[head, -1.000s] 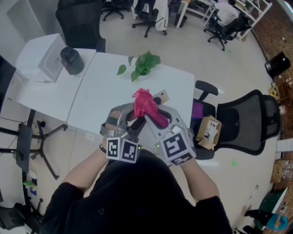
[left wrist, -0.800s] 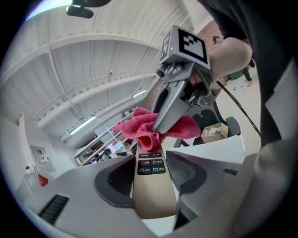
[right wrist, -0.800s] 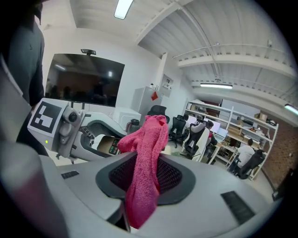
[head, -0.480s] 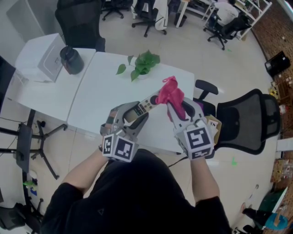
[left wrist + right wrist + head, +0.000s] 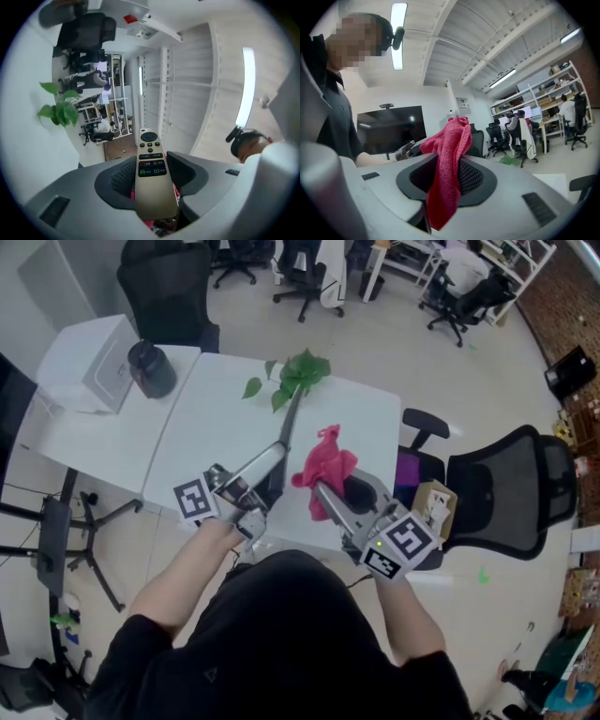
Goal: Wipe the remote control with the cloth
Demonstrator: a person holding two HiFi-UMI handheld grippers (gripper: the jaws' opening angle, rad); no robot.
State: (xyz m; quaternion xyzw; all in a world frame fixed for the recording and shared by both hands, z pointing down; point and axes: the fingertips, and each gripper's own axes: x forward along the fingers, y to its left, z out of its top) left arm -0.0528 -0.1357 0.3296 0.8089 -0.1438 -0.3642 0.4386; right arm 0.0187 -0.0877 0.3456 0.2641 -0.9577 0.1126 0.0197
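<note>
A slim gold remote control (image 5: 151, 185) with dark buttons is clamped between the jaws of my left gripper (image 5: 151, 177), its button face toward the camera. In the head view the left gripper (image 5: 265, 472) is held above the white table (image 5: 211, 432), and the remote (image 5: 289, 423) points away toward the plant. My right gripper (image 5: 325, 489) is shut on a bunched red cloth (image 5: 323, 465), which stands up out of its jaws. In the right gripper view the cloth (image 5: 449, 164) hangs between the pads of the right gripper (image 5: 447, 177). Cloth and remote are apart.
A leafy green plant (image 5: 295, 373) sits at the table's far edge. A white box (image 5: 94, 357) and a dark cylinder (image 5: 150, 367) stand on the neighbouring table at left. At right a black office chair (image 5: 506, 488) stands beside a seat with a cardboard box (image 5: 427, 507).
The cloth slid along the remote to its far end and then came off it. The left gripper swung left and turned the remote to point away. The right gripper drew back with the cloth.
</note>
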